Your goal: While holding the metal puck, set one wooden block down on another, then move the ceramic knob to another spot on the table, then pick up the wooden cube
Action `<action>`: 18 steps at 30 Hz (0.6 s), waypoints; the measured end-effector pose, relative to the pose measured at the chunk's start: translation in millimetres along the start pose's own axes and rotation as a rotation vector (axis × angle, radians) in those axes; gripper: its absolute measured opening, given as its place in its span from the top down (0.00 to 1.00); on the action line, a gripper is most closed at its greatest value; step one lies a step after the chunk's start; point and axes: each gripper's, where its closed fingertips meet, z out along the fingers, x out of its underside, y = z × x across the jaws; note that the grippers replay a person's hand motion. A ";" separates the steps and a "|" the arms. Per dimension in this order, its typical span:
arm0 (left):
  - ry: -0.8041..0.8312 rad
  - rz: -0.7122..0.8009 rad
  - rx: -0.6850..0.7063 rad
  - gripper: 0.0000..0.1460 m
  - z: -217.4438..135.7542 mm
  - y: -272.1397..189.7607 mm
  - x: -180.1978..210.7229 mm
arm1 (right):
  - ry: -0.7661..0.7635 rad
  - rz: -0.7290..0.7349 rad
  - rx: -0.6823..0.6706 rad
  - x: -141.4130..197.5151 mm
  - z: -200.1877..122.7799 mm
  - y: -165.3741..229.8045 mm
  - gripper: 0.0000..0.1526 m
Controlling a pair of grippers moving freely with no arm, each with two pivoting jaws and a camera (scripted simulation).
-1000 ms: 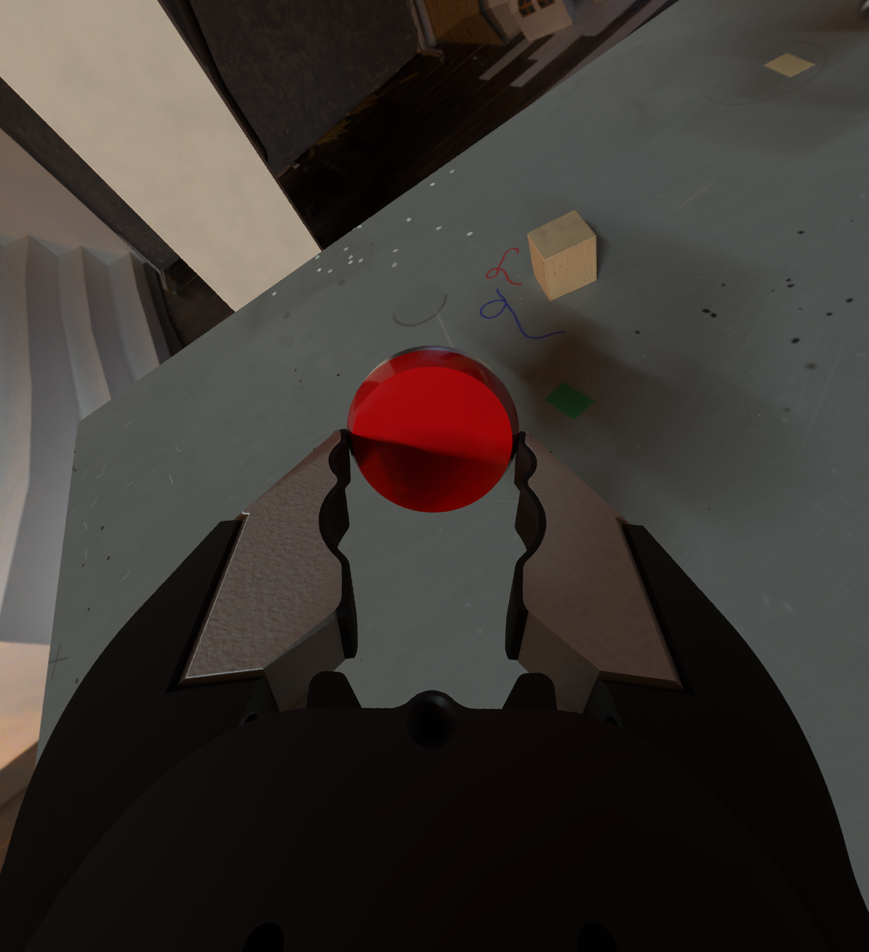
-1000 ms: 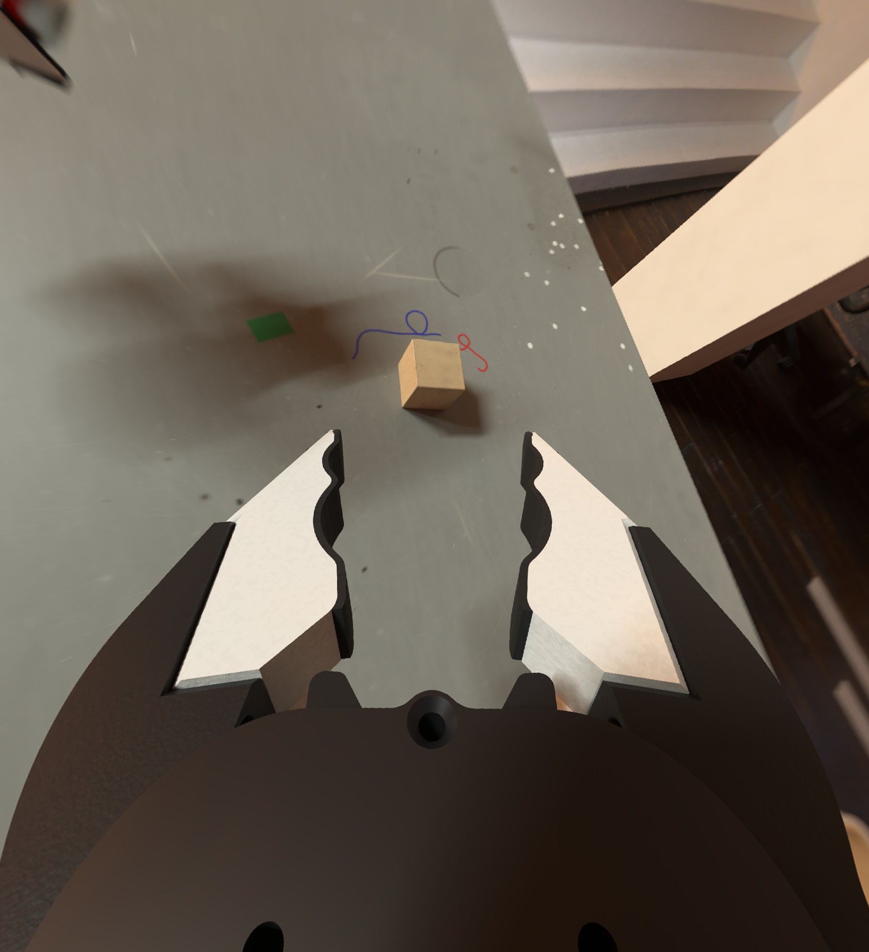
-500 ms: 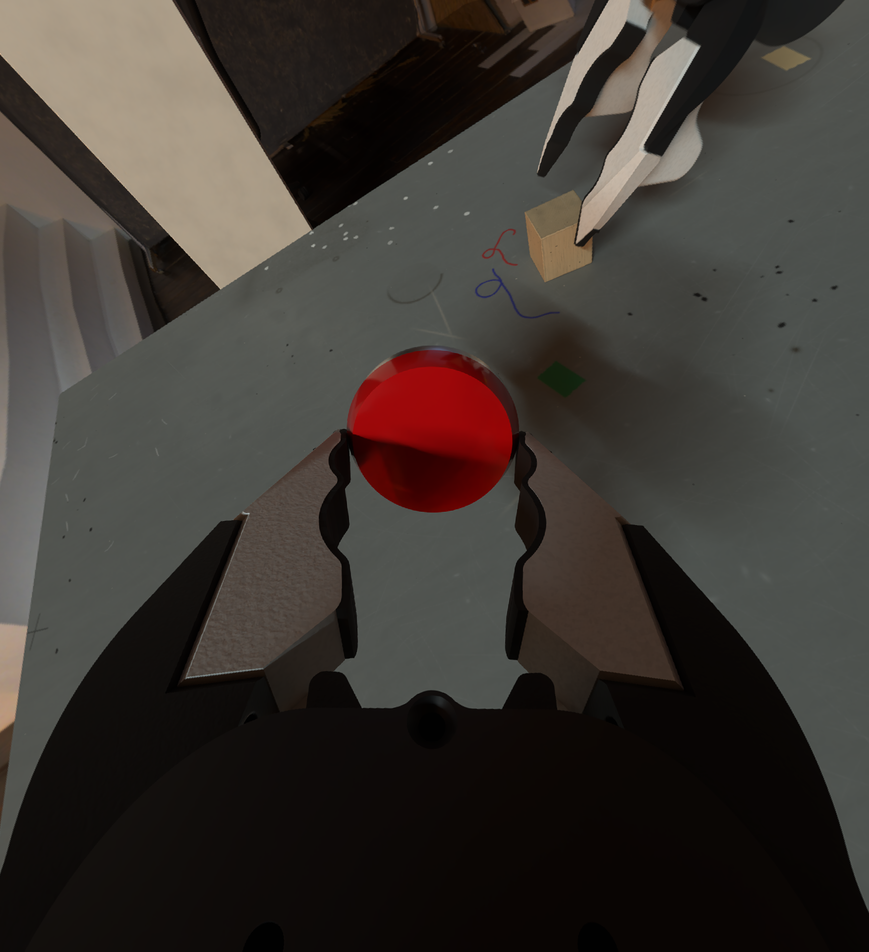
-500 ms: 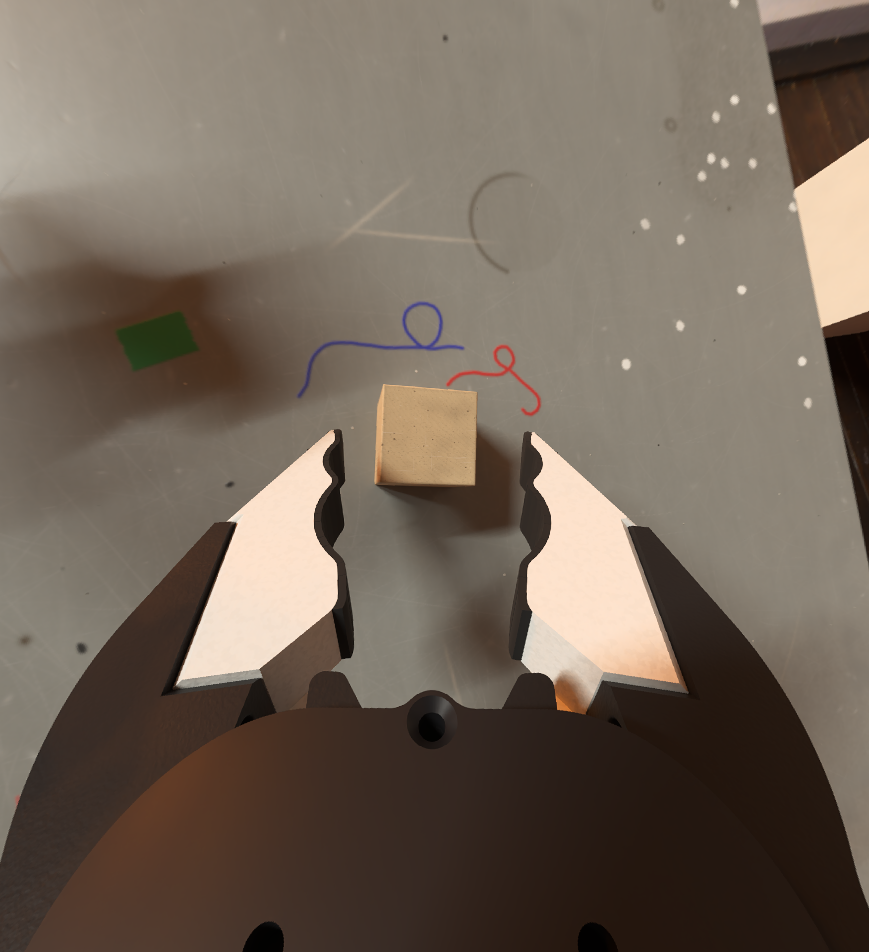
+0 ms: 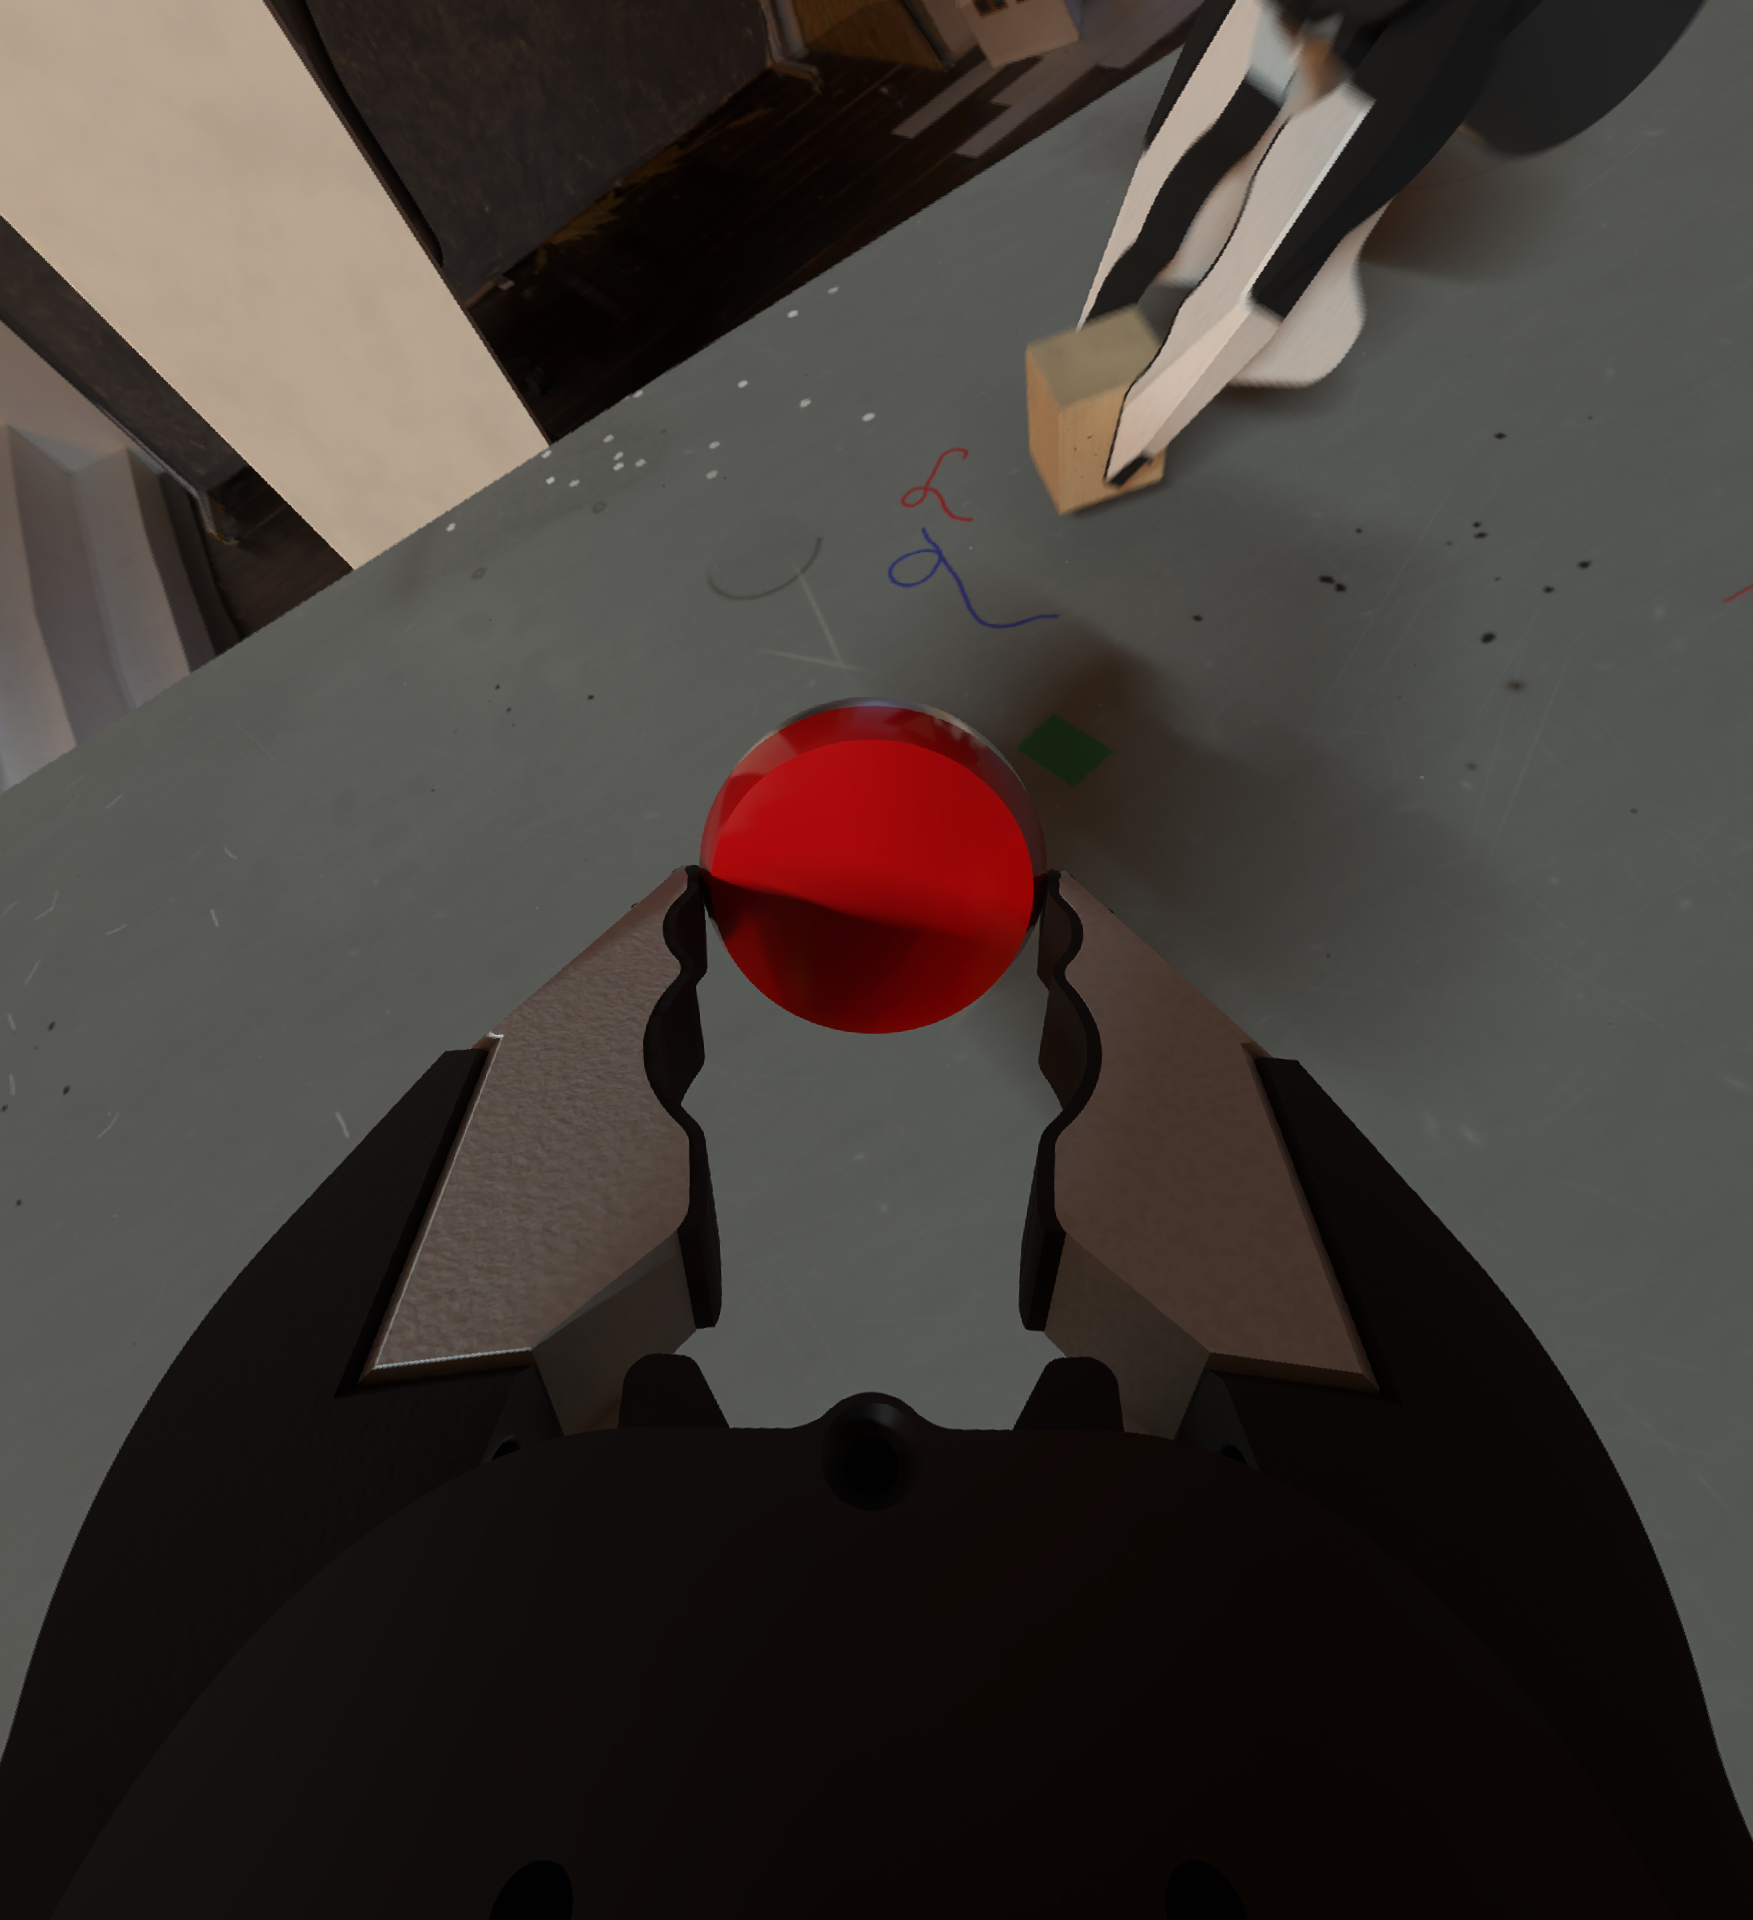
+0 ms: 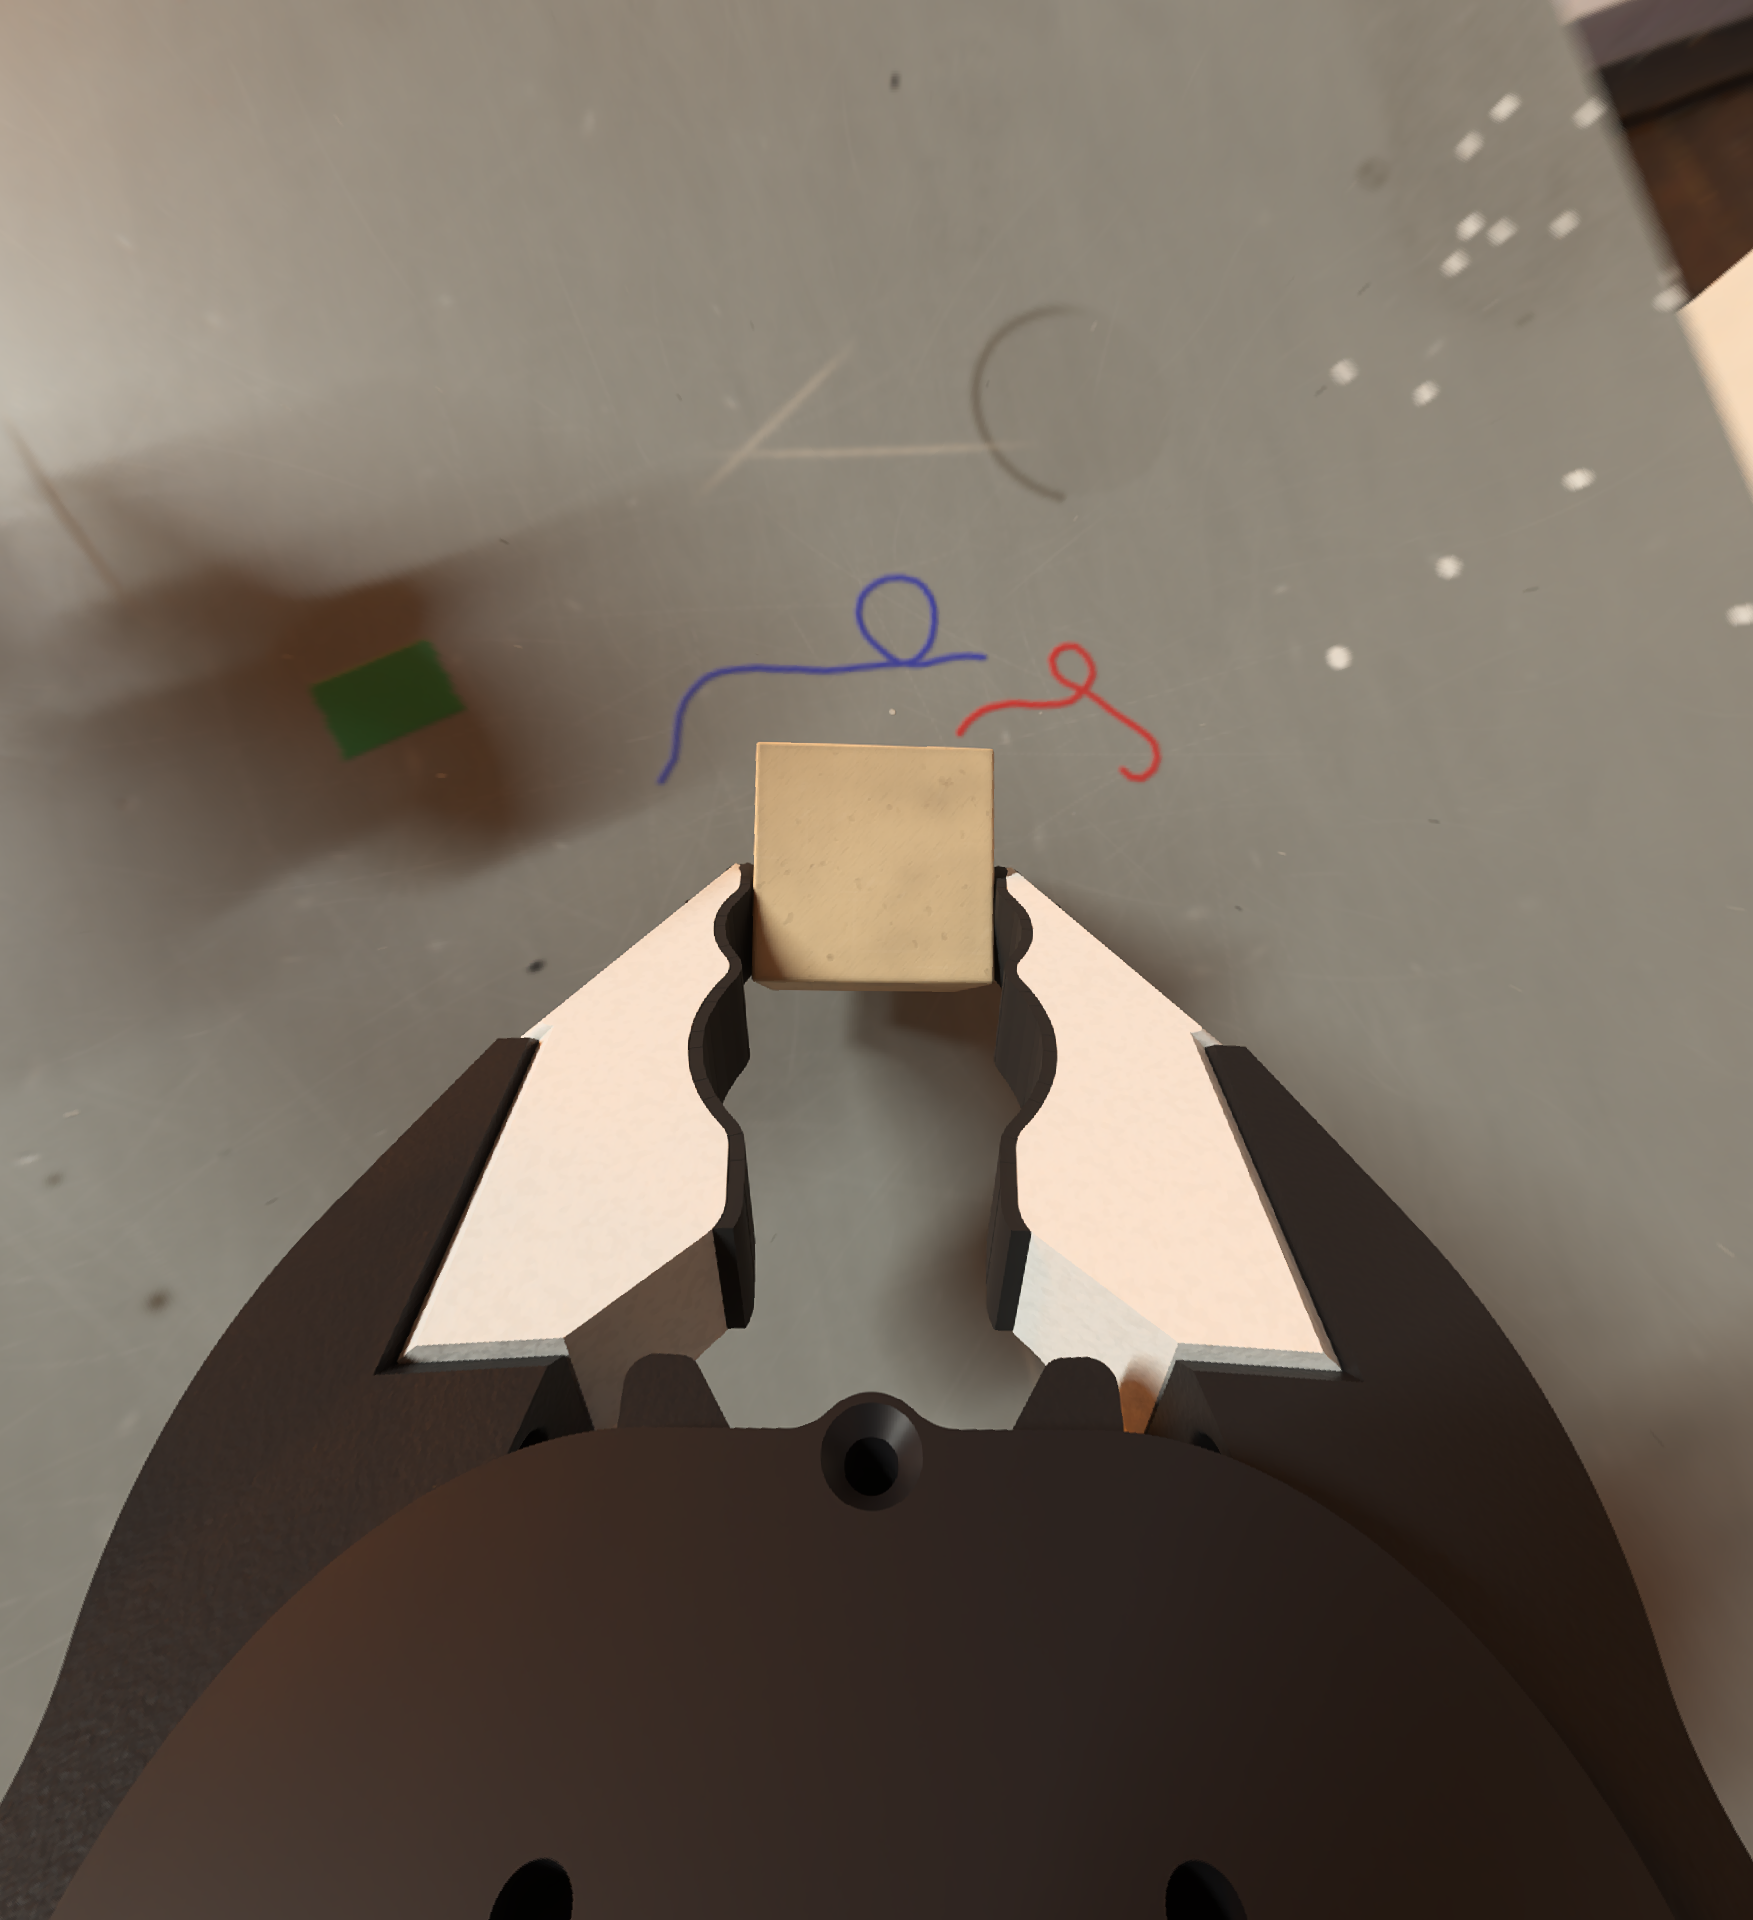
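My left gripper [image 5: 870,883] is shut on a red metal puck [image 5: 870,831] and holds it at the fingertips above the grey table [image 5: 332,935]. My right gripper [image 6: 872,883] is shut on a pale wooden cube [image 6: 872,862]; both fingertips press its sides. In the left wrist view the cube [image 5: 1064,416] shows at the top right with the right gripper [image 5: 1106,400] coming down on it; its base looks to be on or just above the table. No other block or ceramic knob is in view.
A flat green square patch [image 6: 389,696] lies left of the cube, and it also shows in the left wrist view [image 5: 1062,748]. Blue [image 6: 830,665] and red [image 6: 1080,707] scribbles mark the table beyond the cube. The table edge [image 6: 1630,208] runs at the right, with dark floor beyond.
My right gripper came down over the wooden cube and its fingers closed onto the cube's sides. My left gripper kept its hold on the red puck and drifted only slightly.
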 end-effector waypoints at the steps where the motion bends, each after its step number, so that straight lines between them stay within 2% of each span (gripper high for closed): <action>1: 0.002 -0.001 0.004 0.56 0.6 -0.2 1.7 | -0.015 -0.008 0.029 -3.4 -12.0 2.6 0.71; 3: 0.007 0.001 0.011 0.56 1.7 -0.2 5.2 | -0.062 -0.021 0.102 -11.9 -45.1 8.4 0.71; 5: 0.011 0.002 0.019 0.56 2.8 0.6 7.8 | -0.130 -0.008 0.191 -20.2 -92.5 13.4 0.71; 8: 0.011 0.002 0.028 0.56 5.0 2.4 8.7 | -0.230 0.041 0.374 -16.9 -184.8 11.5 0.71; 10: 0.013 0.005 0.031 0.56 7.2 3.4 7.9 | -0.294 0.113 0.506 3.7 -252.7 4.2 0.71; 12: 0.012 0.011 0.035 0.56 8.6 3.3 6.5 | -0.321 0.227 0.650 46.8 -318.4 -9.1 0.71; 14: 0.004 0.014 0.038 0.56 9.1 2.3 4.7 | -0.305 0.369 0.808 110.4 -377.3 -22.8 0.71; 16: -0.004 0.011 0.044 0.56 9.5 0.4 3.7 | -0.266 0.537 0.900 183.3 -417.8 -29.9 0.71; 18: -0.005 0.011 0.052 0.56 10.7 -1.5 3.4 | -0.178 0.691 0.937 254.6 -437.7 -30.2 0.71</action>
